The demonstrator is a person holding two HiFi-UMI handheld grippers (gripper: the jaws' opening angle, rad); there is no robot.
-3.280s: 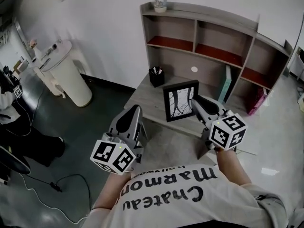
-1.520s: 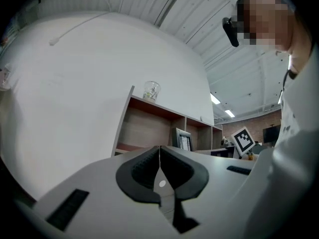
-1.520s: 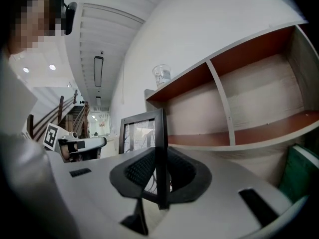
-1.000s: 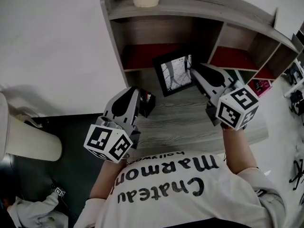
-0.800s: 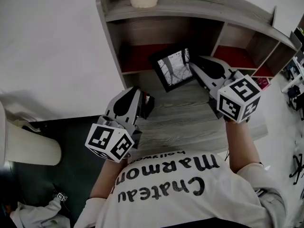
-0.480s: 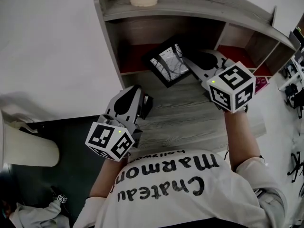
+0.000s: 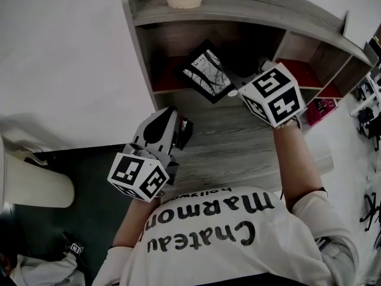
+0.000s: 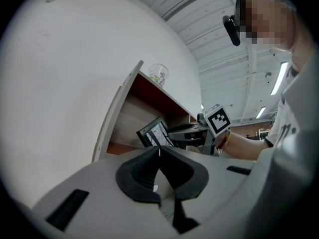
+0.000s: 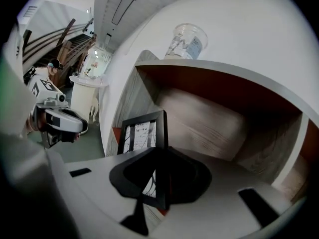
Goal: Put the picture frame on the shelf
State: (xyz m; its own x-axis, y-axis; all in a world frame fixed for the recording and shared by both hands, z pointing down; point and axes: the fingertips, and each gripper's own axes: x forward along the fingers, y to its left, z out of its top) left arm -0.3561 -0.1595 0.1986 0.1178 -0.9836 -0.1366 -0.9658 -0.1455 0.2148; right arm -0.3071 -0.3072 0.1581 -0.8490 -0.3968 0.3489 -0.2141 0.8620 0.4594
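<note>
The grey wooden shelf unit with red-lined compartments (image 7: 238,8) stands at the far side of the grey wood-grain tabletop (image 7: 238,154). The black rectangular picture frame with a black-and-white print (image 7: 205,71) hangs tilted, one corner low, in the mouth of the upper left compartment; whether it touches the red floor there I cannot tell. The frame looks light and stiff. Its glazed face is probably fragile and its moulding smooth, so the hold belongs on the border, not the pane. The right tongs (image 9: 162,156) do just that, clamped on one side rail near a lower corner, with the arm stretched far forward and the marker cube rolled over. The left tongs (image 8: 159,151) hover near the left tabletop edge, jaws together with nothing between them.
</note>
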